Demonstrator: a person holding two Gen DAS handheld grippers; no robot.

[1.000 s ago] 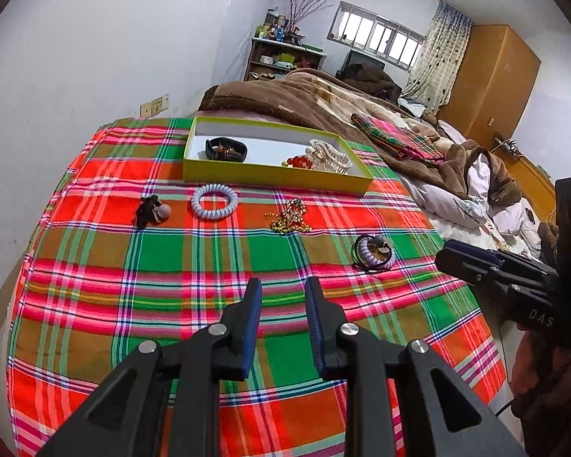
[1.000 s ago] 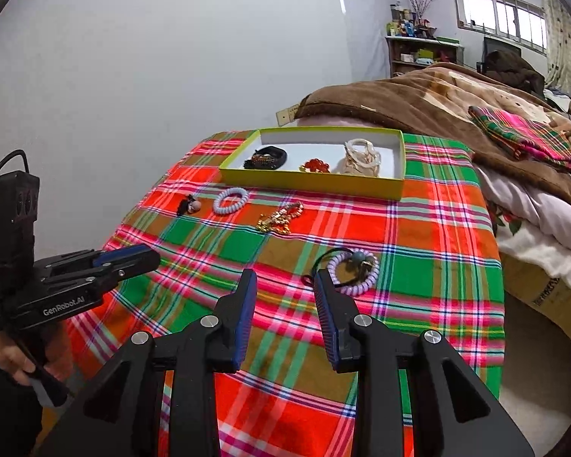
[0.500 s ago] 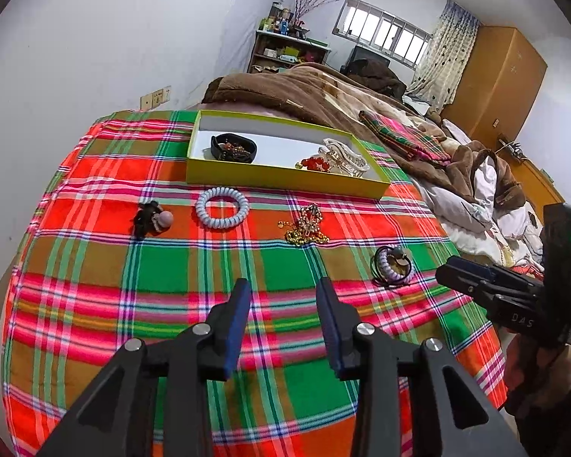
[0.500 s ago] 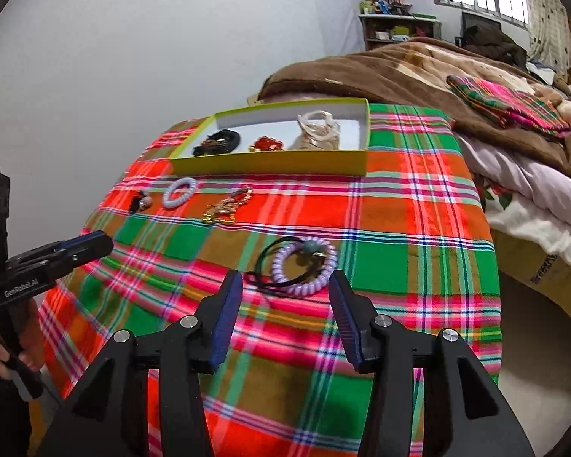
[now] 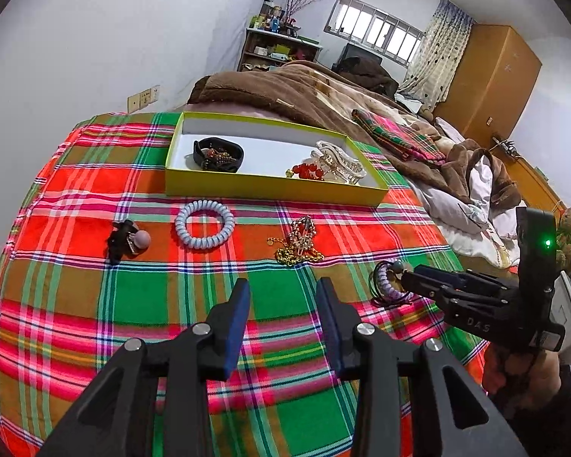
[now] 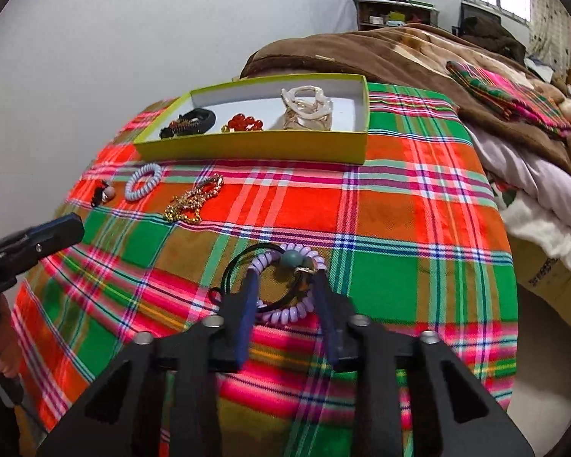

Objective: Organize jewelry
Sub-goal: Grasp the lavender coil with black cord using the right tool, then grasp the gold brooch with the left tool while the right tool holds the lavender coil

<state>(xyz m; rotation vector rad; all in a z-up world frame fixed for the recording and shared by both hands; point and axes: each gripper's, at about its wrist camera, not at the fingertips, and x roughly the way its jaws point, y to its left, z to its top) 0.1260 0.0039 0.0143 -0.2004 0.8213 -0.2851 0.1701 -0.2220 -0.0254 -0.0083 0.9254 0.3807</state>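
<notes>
Surface: a plaid cloth [image 5: 141, 297] in red, green and orange covers the table, with a white wall to the left and a bed with a brown blanket [image 5: 285, 91] behind.
Loose pieces, left to right: black hair clip with a bead [image 5: 127, 240], pale blue spiral hair tie [image 5: 204, 224], gold chain necklace [image 5: 299, 242], lilac spiral hair tie [image 6: 285, 285].
Box: a yellow-green box [image 5: 270, 186] holds a black band [image 5: 219, 154], red beads [image 5: 308, 171] and a clear claw clip [image 5: 338, 162].
Left gripper [image 5: 283, 297]: jaws apart, empty, above the cloth.
Right gripper [image 6: 285, 289]: jaws apart, straddling the lilac spiral hair tie; contact cannot be told.
Only in the left view: a wooden wardrobe [image 5: 487, 80].
Hidden: the right gripper covers part of the lilac tie there.
</notes>
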